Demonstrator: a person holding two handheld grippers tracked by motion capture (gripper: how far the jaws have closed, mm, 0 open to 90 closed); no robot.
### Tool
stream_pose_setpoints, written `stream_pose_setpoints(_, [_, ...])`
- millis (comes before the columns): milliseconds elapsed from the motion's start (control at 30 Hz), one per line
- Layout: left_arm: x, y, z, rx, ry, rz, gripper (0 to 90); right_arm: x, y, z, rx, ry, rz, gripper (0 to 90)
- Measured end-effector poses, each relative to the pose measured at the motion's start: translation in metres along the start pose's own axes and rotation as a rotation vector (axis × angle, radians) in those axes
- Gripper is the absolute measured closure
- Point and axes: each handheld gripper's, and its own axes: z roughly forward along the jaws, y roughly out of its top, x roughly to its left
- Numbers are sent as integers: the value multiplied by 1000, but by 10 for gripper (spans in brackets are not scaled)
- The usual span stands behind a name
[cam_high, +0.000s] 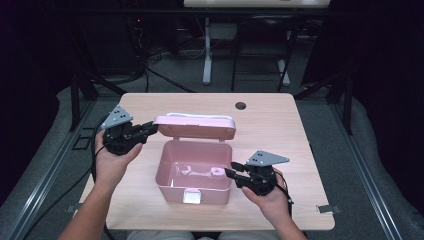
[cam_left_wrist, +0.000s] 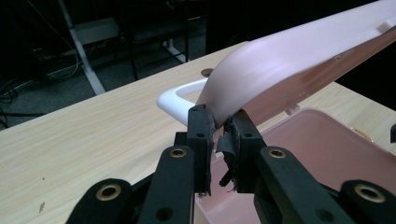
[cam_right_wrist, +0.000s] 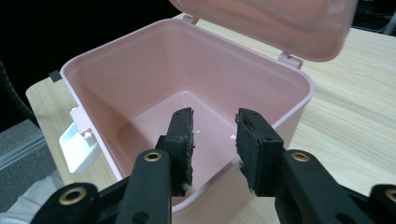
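Pink box (cam_high: 194, 176): stands open on the near middle of the wooden table (cam_high: 280, 130), its white latch (cam_high: 192, 196) facing the person.
Lid (cam_high: 195, 127): hinged at the far edge and raised; in the left gripper view its rounded corner sits right at the gripper's pads, with the white handle (cam_left_wrist: 180, 97) just behind.
Left gripper (cam_high: 150, 129): held to the left of the box, jaws clenched on the left corner of the lid.
Right gripper (cam_high: 233, 169): at the box's right wall, jaws parted with nothing between them; in the right gripper view they hang over the near rim and look down into the cavity.
Inside the box: a small pink ring-shaped piece (cam_high: 216, 171) and something pale beside it on the floor, too faint to tell apart.
Hands: each wraps its gripper from below, forearms coming in from the near edge.
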Motion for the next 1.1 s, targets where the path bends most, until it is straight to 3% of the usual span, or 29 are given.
stream_pose_setpoints(167, [1, 6, 4, -7, 6, 0, 721, 2, -1, 2, 15, -25, -11, 658])
stream_pose_setpoints(667, [3, 13, 12, -2, 18, 5, 736, -2, -11, 14, 68, -83, 6, 570])
stream_pose_setpoints(1100, [1, 18, 14, 12, 32, 13, 740, -10, -12, 13, 70, -76, 28, 593])
